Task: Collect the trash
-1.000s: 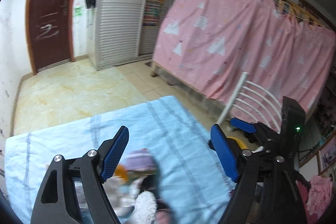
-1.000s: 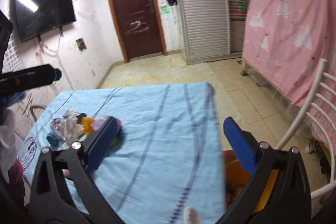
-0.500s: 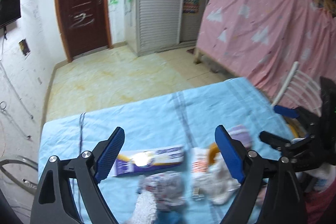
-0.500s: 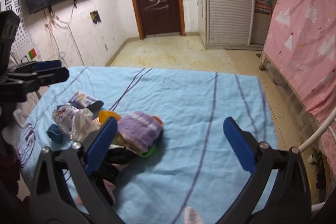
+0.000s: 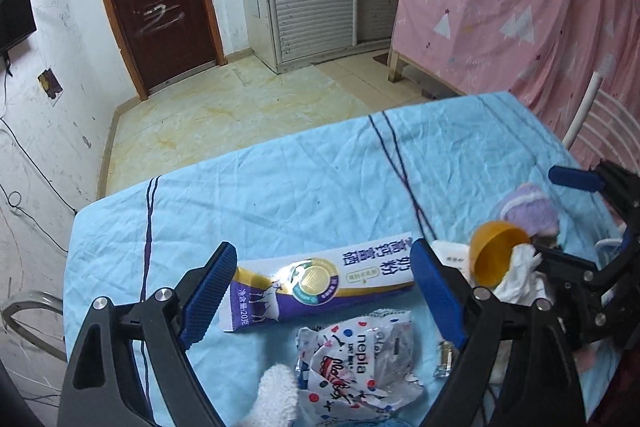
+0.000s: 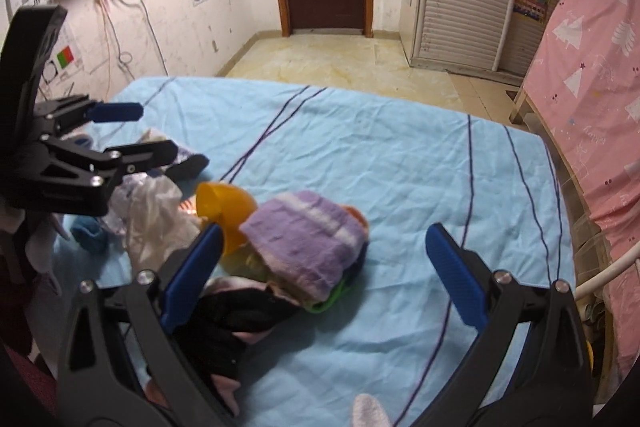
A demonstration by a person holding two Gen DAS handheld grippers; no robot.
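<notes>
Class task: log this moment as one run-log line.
left gripper: open, over purple wrapper | right gripper: open, over purple cloth

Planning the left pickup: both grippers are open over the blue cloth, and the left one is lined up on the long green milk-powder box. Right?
Not quite: the box is purple and white, not green, as the left wrist view shows. The left gripper and right gripper are both open over the blue cloth.

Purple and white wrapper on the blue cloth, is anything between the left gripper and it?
Nothing visible: the left gripper is open, its fingers flanking the purple and white wrapper. The crumpled nepia packet lies nearer the camera, below.
</notes>
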